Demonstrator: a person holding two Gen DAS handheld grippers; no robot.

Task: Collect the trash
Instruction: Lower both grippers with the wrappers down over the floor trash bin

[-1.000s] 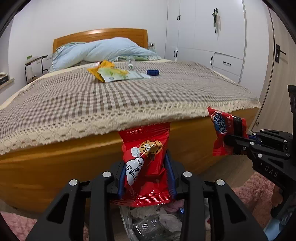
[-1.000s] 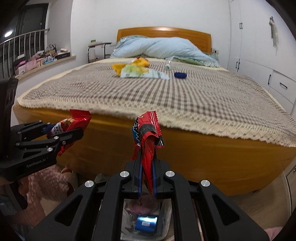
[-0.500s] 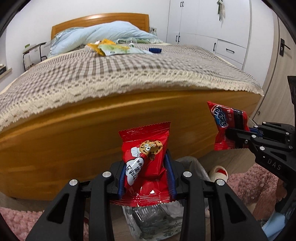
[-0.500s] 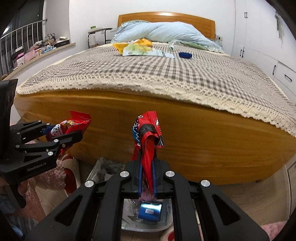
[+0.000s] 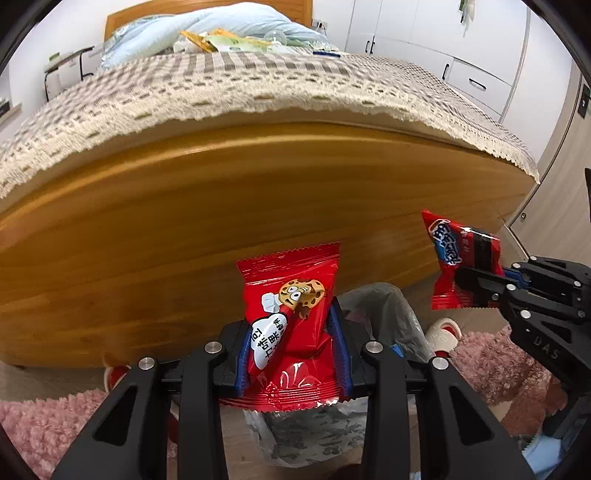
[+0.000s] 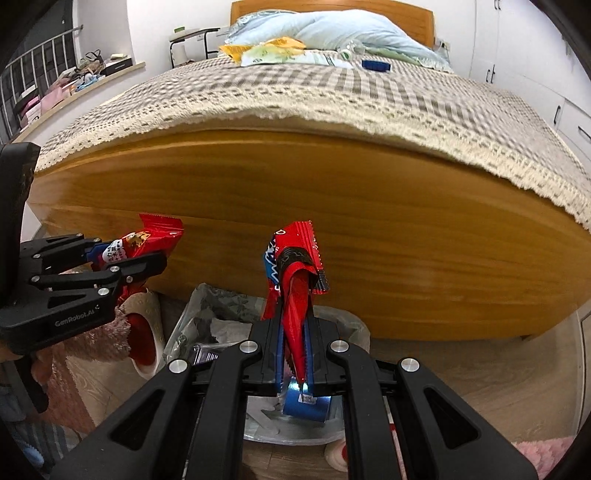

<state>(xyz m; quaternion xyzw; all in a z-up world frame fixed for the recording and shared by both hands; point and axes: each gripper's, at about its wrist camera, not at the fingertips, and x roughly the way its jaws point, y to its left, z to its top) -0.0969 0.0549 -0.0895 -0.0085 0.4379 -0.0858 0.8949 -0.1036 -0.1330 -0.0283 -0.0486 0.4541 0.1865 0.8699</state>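
We count two grippers: the left gripper (image 5: 291, 354) and the right gripper (image 6: 295, 354). We count two red snack packets, the cookie packet (image 5: 291, 317) and the crumpled packet (image 6: 295, 280). We see one trash bag (image 6: 218, 317), one bed (image 5: 258, 206), two slippers (image 6: 142, 332) (image 5: 441, 330), one blue cap (image 6: 376, 65) and one pillow (image 6: 332, 26).
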